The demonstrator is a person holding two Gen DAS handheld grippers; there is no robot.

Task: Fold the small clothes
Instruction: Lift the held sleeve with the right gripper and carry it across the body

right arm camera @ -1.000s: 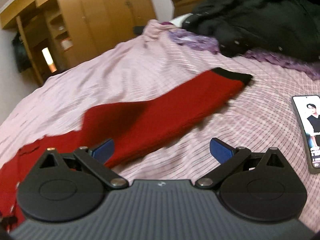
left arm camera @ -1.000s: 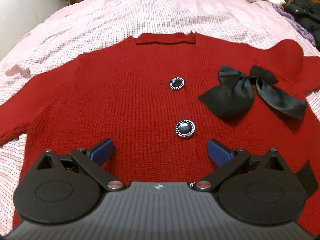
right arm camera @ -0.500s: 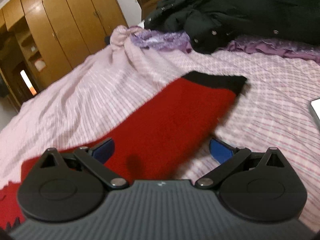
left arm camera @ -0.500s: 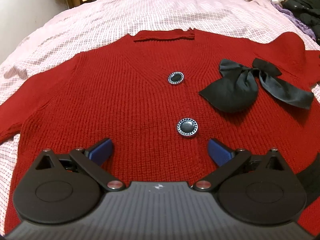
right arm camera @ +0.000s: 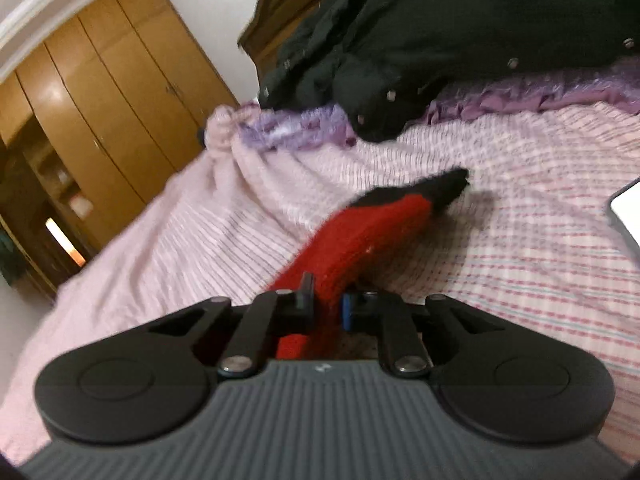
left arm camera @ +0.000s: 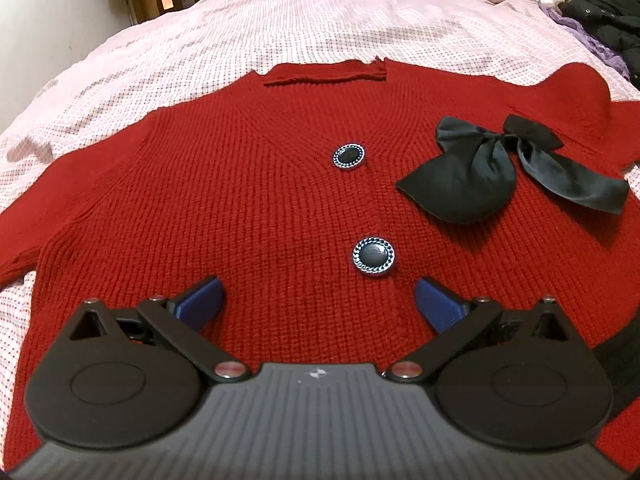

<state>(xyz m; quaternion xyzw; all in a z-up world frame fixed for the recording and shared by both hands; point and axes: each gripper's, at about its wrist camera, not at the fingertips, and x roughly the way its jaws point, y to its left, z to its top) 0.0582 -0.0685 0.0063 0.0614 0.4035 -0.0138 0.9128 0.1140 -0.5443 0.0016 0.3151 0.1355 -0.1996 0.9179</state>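
One red knit cardigan (left arm camera: 248,200) lies spread front-up on the pink checked bedspread (left arm camera: 320,24). Two round dark buttons with silvery rims run down its front: the upper button (left arm camera: 348,156) near the V of the neckline, the lower button (left arm camera: 373,256) closer to the hem. One black satin bow (left arm camera: 492,168) sits on the chest beside them. The left gripper (left arm camera: 318,300) hovers over the lower part of the cardigan with its two blue-padded fingers spread wide, nothing between them.

Over on the right side, the right gripper (right arm camera: 327,304) has its fingers pinched together on the cardigan's red sleeve (right arm camera: 360,232), which rises off the bedspread and ends in a black cuff (right arm camera: 444,188). Behind it a heap of black clothing (right arm camera: 460,40) rests on a purple ruffled fabric (right arm camera: 520,96). One phone (right arm camera: 626,212) lies at the right edge, its screen lit. Wooden wardrobe doors (right arm camera: 112,92) stand beyond the bed.
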